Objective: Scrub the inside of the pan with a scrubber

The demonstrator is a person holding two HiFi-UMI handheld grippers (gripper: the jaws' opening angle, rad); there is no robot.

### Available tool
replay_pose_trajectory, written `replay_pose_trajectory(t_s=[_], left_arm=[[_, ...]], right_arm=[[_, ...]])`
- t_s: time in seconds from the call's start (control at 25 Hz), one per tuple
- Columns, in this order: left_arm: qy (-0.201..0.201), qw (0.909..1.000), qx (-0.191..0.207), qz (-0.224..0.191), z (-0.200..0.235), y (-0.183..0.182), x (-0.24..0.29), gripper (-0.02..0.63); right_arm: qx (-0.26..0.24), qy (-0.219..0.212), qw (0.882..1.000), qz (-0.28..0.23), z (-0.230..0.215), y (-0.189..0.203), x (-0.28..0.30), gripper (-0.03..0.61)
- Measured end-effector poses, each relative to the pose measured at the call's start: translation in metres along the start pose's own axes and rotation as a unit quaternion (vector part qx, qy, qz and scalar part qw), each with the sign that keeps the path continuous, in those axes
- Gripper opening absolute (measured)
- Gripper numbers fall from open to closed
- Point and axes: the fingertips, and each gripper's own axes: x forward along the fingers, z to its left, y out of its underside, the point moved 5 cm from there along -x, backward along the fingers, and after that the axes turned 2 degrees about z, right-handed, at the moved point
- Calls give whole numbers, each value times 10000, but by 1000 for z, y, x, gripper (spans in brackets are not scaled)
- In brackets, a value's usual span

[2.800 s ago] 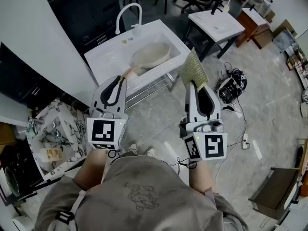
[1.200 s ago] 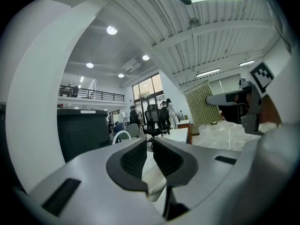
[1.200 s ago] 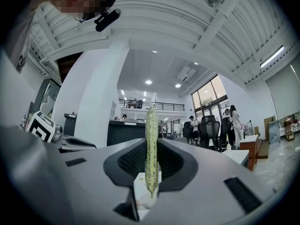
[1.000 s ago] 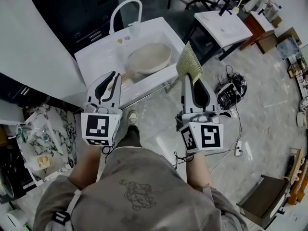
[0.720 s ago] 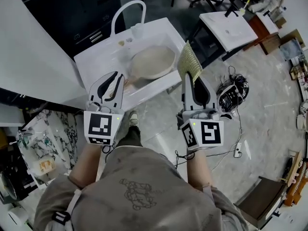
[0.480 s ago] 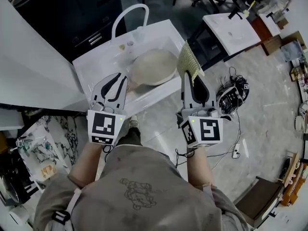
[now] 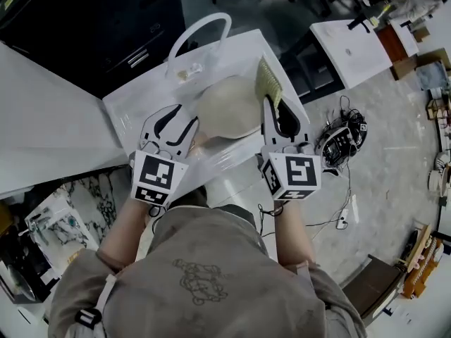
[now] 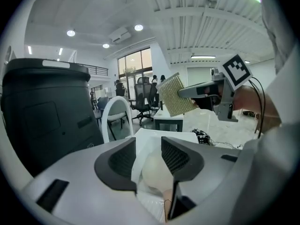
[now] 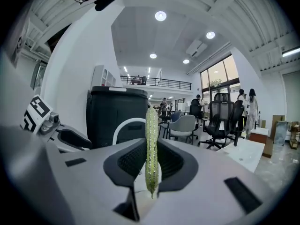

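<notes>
Now, pan [image 7: 229, 108]: cream, lying in the white sink [image 7: 141, 108], at 12 o'clock from the person.
Left gripper [image 7: 176, 120]: at the pan's 8 o'clock; its jaws have just been opening and stand apart, pinching nothing, with the pan showing through the gap.
Right gripper [image 7: 278, 110]: at the pan's 3 o'clock, clamped on the scrubber [image 7: 268, 83].
Scrubber: yellow-green, upright, by the pan's 2 o'clock rim.
Faucet [image 7: 201, 30]: white arch at the sink's 12 o'clock.
</notes>
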Motion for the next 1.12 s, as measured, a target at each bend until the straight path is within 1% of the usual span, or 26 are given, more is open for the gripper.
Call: replay_pose_trajectory(t_s=[0.16,0.32,0.44,0.56,0.68,0.76,0.88,1.0,1.12], left_arm=[[354,9981,-73,504,8,24,24,193],[607,9921,-183,1085,11,56,42,220],[913,9850,-312,1434,5,78,54,229],[1283,9746,-339,1805,-7,97,66,238],[1545,9635,-267,2169,-20,115,77,239],[1612,9579,-198,2369,-28,125,83,239],[1637,9496,-221,2666,-38,141,94,239],[1627,9410,-381,2944,-49,156,106,239],[1499,9340,-580,3191,-57,170,120,239]], right_arm=[[-71,-66,9995,313,-4,13,38,72],[-176,-163,9974,682,-5,35,65,72],[-255,-239,9947,964,-8,52,83,72],[-324,-303,9912,1247,-14,69,100,72],[-130,-404,9875,1520,-22,88,115,72],[-69,-468,9847,1674,-26,100,124,73],[-145,-596,9797,1907,-33,121,139,74],[-302,-763,9724,2182,-42,143,154,74],[-480,-956,9640,2434,-52,165,170,74]])
